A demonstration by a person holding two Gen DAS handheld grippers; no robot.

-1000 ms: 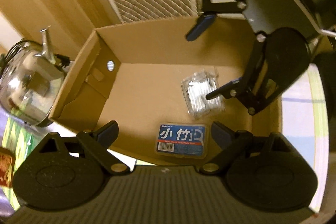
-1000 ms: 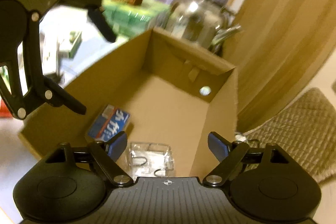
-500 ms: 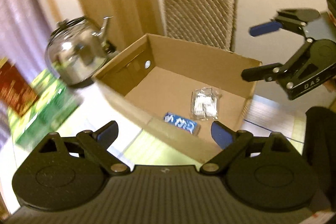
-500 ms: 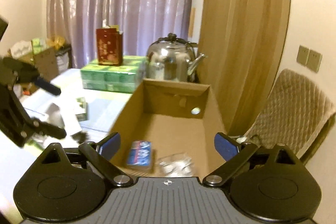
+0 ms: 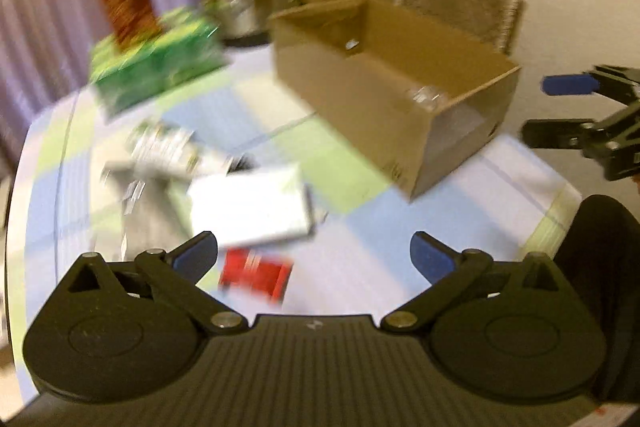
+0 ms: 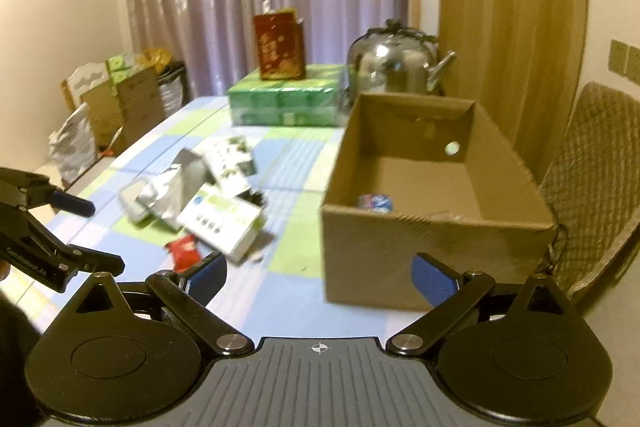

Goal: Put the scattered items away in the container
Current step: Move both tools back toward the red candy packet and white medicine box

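On my far left in the right wrist view I see the left hand-held gripper [image 6: 90, 233], its jaws opening with nothing between them, held above the near-left edge of the surface [image 6: 280, 291]. Next along lies the scatter I am tidying: a crumpled silver packet [image 6: 160, 197], a small printed white carton [image 6: 232, 163] behind it, a flat white box [image 6: 222, 223] with green print, and a little red packet [image 6: 183, 250] closest to me. The red packet sits just beyond the left finger [image 6: 206, 273] of my right hand-held gripper [image 6: 320, 277], a touch to its left, not between the fingers. That hand-held gripper is released too, fingers wide apart with only bare surface between them.

Further back stand a green stack of packs [image 6: 286, 103] with a dark red carton [image 6: 280, 45] on top, and a steel kettle [image 6: 394, 65] beside it.

To the right is the cardboard box [image 6: 436, 247], open-topped, its near wall just ahead of my right finger. Inside I can make out a blue-labelled pack [image 6: 376, 203] near the front wall; something clear lies beside it, too blurred to name.

The left wrist view is smeared, but the red packet [image 5: 256, 273] lies just ahead, between its spread fingers and untouched.
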